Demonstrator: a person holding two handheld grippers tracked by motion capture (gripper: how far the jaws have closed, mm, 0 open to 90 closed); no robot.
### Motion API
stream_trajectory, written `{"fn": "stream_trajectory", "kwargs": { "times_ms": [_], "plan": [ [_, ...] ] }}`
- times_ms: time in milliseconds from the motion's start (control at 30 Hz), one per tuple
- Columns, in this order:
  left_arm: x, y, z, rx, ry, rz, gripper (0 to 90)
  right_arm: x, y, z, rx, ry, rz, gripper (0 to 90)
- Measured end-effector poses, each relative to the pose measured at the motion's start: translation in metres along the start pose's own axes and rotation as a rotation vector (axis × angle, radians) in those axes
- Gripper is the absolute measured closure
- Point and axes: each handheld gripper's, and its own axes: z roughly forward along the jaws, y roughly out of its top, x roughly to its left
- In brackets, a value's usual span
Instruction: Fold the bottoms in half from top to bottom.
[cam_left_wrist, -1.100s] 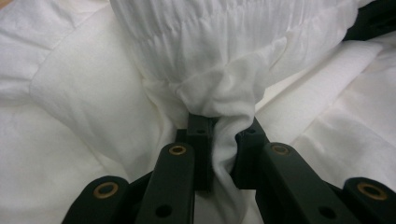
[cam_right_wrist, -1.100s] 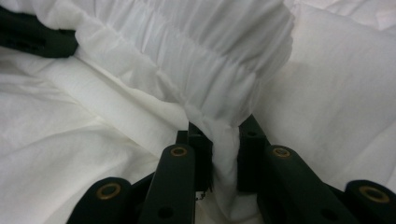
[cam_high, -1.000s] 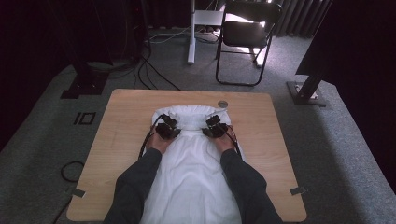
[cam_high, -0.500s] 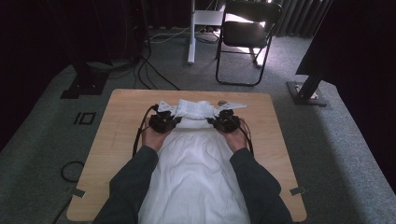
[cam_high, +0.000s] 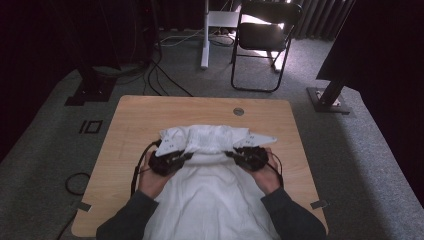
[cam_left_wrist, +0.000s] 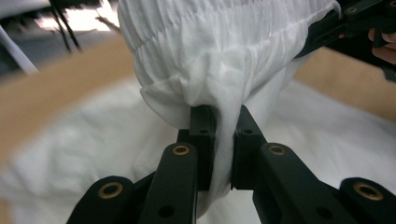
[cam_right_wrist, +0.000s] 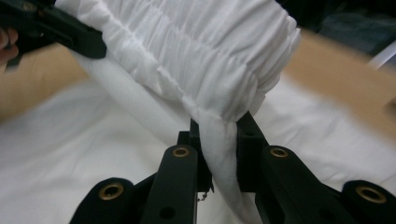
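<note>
White garment (cam_high: 210, 200), a soft cotton piece with a gathered elastic edge (cam_left_wrist: 224, 56), is lying spread over the near half of the wooden counter (cam_high: 130, 120), its far end being folded back toward the person. The left gripper (cam_high: 172, 159) is pinching one corner of that elastic edge, fingers (cam_left_wrist: 203, 135) pressing together on a thin bunch of fabric, and the right gripper (cam_high: 248, 156) is doing the same at the other corner, its fingers (cam_right_wrist: 250, 140) clamping a twisted tuck of cloth. Between them the gathered band is hanging slack and sagging.

The fabric is looking light, limp and not slippery, so it is likely draping and wrinkling wherever unsupported. Holding at the thicker gathered band, near the two corners, is probably giving the surest grip; a pinch on the single layer could slide out.
</note>
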Motion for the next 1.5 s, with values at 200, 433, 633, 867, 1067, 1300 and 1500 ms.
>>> {"fn": "stream_trajectory", "kwargs": {
  "times_ms": [200,433,633,867,1067,1300,1500],
  "plan": [
    [-0.012,-0.061,0.035,0.203,-0.057,-0.049,81.7,0.020,-0.061,0.025,0.158,0.059,0.035,81.0],
    [-0.007,-0.068,0.050,0.229,-0.048,-0.024,81.4,0.019,-0.088,0.043,0.222,0.055,0.081,80.6],
    [0.009,-0.055,0.062,0.254,-0.011,-0.004,81.3,0.011,-0.083,0.054,0.216,0.031,0.117,80.3],
    [0.039,-0.035,0.085,0.278,0.008,0.019,80.8,-0.010,-0.071,0.072,0.209,-0.007,0.144,80.5],
    [0.055,-0.022,0.105,0.261,0.070,-0.005,80.8,-0.036,-0.058,0.090,0.208,-0.051,0.158,80.7],
    [0.061,-0.012,0.121,0.238,0.148,-0.035,81.0,-0.060,-0.045,0.105,0.218,-0.088,0.184,80.8],
    [0.061,-0.008,0.123,0.247,0.160,-0.036,81.6,-0.073,-0.042,0.111,0.196,-0.091,0.225,81.0]
  ]
}}
